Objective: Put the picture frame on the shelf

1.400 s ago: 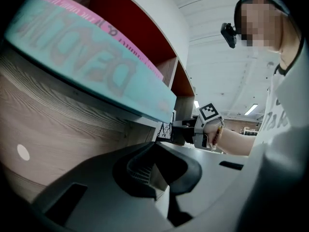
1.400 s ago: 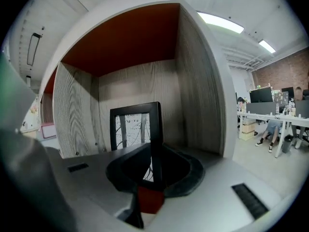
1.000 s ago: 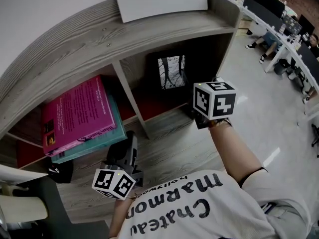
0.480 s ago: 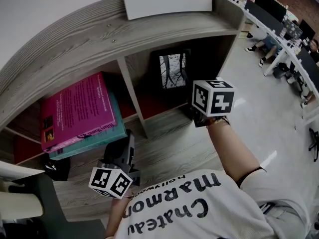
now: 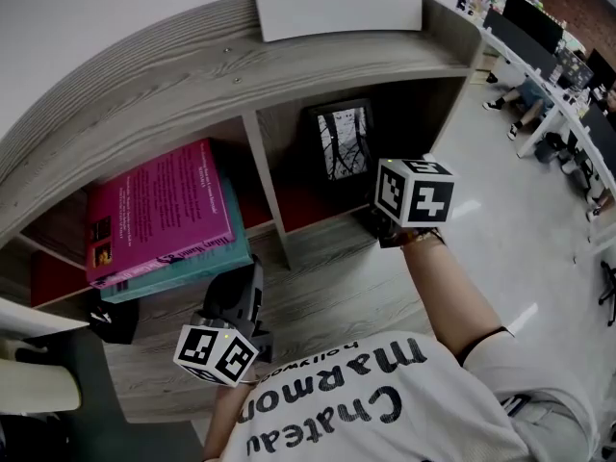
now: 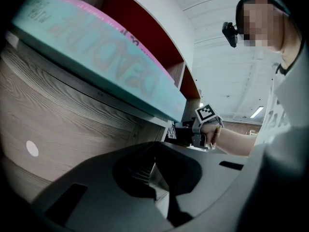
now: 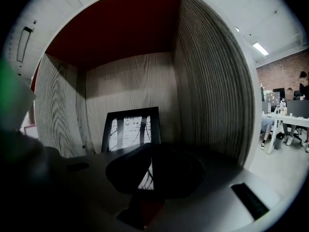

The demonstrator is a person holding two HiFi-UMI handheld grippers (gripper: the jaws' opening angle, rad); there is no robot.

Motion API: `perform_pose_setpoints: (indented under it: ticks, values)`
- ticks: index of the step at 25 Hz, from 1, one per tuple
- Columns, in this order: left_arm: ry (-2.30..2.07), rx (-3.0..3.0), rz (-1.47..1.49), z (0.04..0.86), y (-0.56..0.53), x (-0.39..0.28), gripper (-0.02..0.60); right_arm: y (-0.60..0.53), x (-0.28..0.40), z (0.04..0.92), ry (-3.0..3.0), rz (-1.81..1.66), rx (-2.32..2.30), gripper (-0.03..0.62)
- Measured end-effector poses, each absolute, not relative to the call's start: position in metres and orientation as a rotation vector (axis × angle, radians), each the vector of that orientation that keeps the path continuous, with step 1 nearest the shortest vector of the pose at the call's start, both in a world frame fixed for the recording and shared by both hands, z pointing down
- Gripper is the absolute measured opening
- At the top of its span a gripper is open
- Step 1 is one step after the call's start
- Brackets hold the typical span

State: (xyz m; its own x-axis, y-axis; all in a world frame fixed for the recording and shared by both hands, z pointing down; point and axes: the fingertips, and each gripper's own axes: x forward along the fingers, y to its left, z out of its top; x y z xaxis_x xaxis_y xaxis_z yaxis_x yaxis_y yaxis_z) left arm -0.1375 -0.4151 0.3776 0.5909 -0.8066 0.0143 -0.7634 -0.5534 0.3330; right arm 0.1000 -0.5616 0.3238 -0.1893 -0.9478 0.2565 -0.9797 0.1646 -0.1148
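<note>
Picture frame (image 5: 341, 142) is stood inside shelf (image 5: 289, 61); judged light, stiff, glass fragile; best taken by side edges; left gripper (image 6: 155, 178) and right gripper (image 7: 148, 174) are closed, empty

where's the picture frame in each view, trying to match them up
Head view: picture frame upper centre, in the right compartment of the shelf.
Left gripper view: cannot make it out.
Right gripper view: centre, by the back wall.
Shared landmark: the grey wood-grain shelf.

The picture frame (image 5: 344, 142) stands at the back of the shelf's (image 5: 192, 75) right compartment, the right gripper (image 5: 383, 227) before it. Stacked books (image 5: 159, 215) lie in the left compartment, behind the left gripper (image 5: 241, 295).
</note>
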Motion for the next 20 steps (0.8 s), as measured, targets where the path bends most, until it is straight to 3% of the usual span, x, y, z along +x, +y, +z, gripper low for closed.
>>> perform_pose_setpoints:
  ticks: [20]
  values:
    - [-1.312, 2.503, -0.189, 0.3791, -0.4147, -0.1398, 0.017, -0.5669, 0.1009, 0.3213, -2.323, 0.321, 2.029, 0.072]
